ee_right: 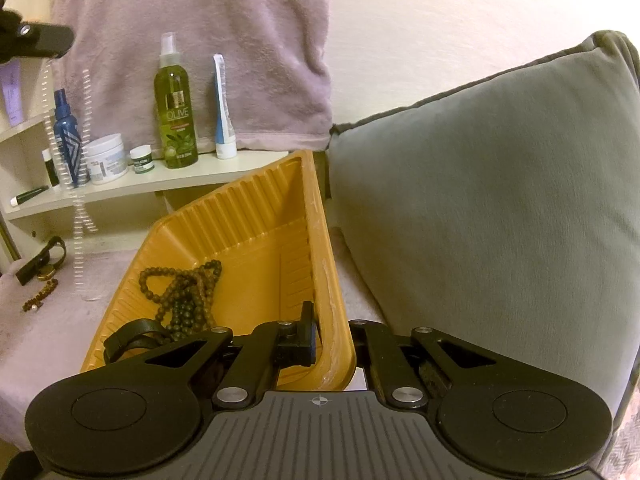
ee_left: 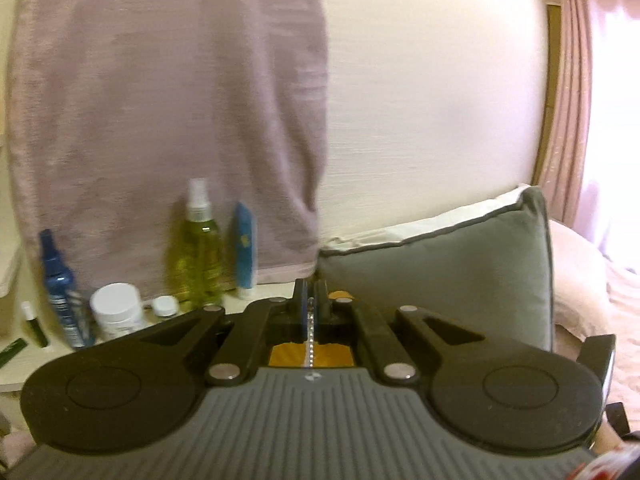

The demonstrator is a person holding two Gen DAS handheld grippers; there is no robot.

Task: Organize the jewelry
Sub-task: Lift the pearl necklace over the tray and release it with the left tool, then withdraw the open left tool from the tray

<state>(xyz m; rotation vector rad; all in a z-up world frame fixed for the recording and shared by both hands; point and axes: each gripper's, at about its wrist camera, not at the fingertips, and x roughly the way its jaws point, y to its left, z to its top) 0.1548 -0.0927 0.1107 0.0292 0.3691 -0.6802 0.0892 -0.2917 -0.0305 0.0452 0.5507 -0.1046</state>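
In the left wrist view my left gripper (ee_left: 310,292) is shut on a thin silver chain (ee_left: 309,334) that hangs down between its fingers, above the orange tray (ee_left: 288,356). The right wrist view shows the same left gripper (ee_right: 56,44) high at the far left, with the long chain (ee_right: 80,216) dangling to the pink cover. My right gripper (ee_right: 326,322) is shut on the orange tray's near right rim (ee_right: 334,300) and holds it tilted. Dark bead necklaces (ee_right: 188,292) and a black strap (ee_right: 132,338) lie inside the tray.
A black watch (ee_right: 44,258) and a brown bead bracelet (ee_right: 40,296) lie on the pink cover, left of the tray. Behind stands a cream shelf (ee_right: 192,178) with an olive spray bottle (ee_right: 176,116), jars and tubes. A grey cushion (ee_right: 480,200) stands close on the right.
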